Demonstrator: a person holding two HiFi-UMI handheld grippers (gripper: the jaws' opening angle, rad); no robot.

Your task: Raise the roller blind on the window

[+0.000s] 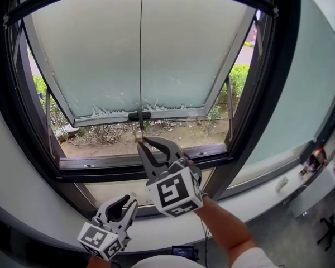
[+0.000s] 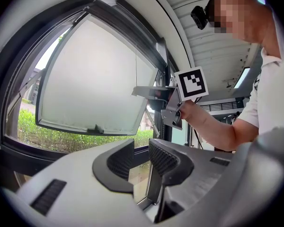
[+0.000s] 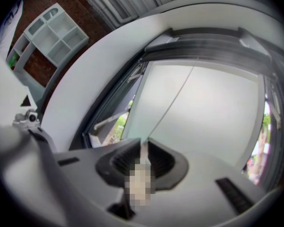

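Observation:
A thin pull cord (image 1: 141,66) hangs down the middle of the window, in front of the frosted, tilted-out sash (image 1: 100,54). My right gripper (image 1: 142,142) is raised to the sash's lower edge and is shut on the cord's lower end. In the right gripper view the cord (image 3: 173,103) runs up from a pale pull piece (image 3: 143,148) pinched between the jaws (image 3: 142,157). My left gripper (image 1: 128,201) hangs low by the sill, jaws apart and empty (image 2: 141,160). The left gripper view shows the right gripper (image 2: 173,109) level at the cord (image 2: 136,70). The blind's fabric is not visible.
A dark window frame (image 1: 251,121) surrounds the sash, with a black latch handle (image 1: 139,115) on its lower rail. A white curved sill (image 1: 39,205) runs below. Bare ground and a hedge (image 1: 237,77) lie outside. Small objects (image 1: 312,161) sit at the right. A white shelf (image 3: 52,32) hangs on the wall.

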